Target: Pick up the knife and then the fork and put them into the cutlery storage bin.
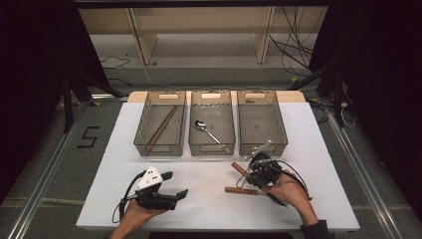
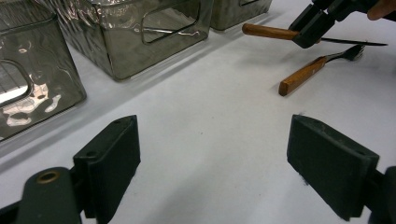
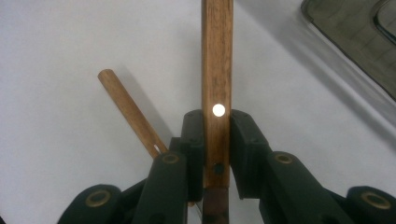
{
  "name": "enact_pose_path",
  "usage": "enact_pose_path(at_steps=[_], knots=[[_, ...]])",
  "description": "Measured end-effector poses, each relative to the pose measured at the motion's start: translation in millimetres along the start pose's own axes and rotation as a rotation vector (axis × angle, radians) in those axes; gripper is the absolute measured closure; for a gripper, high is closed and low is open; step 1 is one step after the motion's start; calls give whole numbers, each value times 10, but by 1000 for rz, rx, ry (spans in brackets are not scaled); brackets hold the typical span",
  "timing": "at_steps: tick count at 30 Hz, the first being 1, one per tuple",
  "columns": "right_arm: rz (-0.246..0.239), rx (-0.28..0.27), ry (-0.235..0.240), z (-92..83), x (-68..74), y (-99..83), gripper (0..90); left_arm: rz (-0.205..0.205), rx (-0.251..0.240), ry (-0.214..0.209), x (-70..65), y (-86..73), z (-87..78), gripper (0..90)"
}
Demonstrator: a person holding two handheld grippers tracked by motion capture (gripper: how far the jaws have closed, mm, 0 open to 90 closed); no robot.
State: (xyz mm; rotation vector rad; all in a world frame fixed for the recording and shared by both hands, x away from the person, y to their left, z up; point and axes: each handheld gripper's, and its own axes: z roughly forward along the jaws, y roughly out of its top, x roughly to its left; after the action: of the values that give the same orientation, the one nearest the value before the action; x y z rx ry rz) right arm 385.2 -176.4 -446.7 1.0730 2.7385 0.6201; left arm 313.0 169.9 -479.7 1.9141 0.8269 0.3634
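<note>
Gripping a wooden-handled knife [image 3: 216, 84], the right tongs [image 3: 216, 140] clamp its handle.

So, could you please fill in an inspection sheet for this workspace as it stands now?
Surface: white table top, bare at its middle.
Job's things: wooden-handled knife in the right gripper; wooden-handled fork lying on the table beside it.
Clutter: three clear bins; chopsticks in the left one, spoon in the middle one.
Grippers: right gripper shut on the knife handle; left gripper open, nothing between its jaws.
Cables: one trails from each gripper; more lie on the floor behind.
Surroundings: wooden shelf frame, dark room.
</note>
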Motion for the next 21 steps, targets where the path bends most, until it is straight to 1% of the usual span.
enact_pose_path(at_steps=[2, 11, 16, 21], knots=[[-1, -4, -4, -12, -3, 1, 772, -1, 1, -1, 2, 1, -2, 170], [2, -35, 7, -85, -12, 6, 772, -1, 1, -1, 4, 2, -3, 170], [7, -63, 17, -157, -28, 10, 772, -2, 0, 0, 6, 1, -4, 170], [7, -98, 17, -251, -44, 21, 772, -3, -3, 2, 9, -1, -4, 170]])
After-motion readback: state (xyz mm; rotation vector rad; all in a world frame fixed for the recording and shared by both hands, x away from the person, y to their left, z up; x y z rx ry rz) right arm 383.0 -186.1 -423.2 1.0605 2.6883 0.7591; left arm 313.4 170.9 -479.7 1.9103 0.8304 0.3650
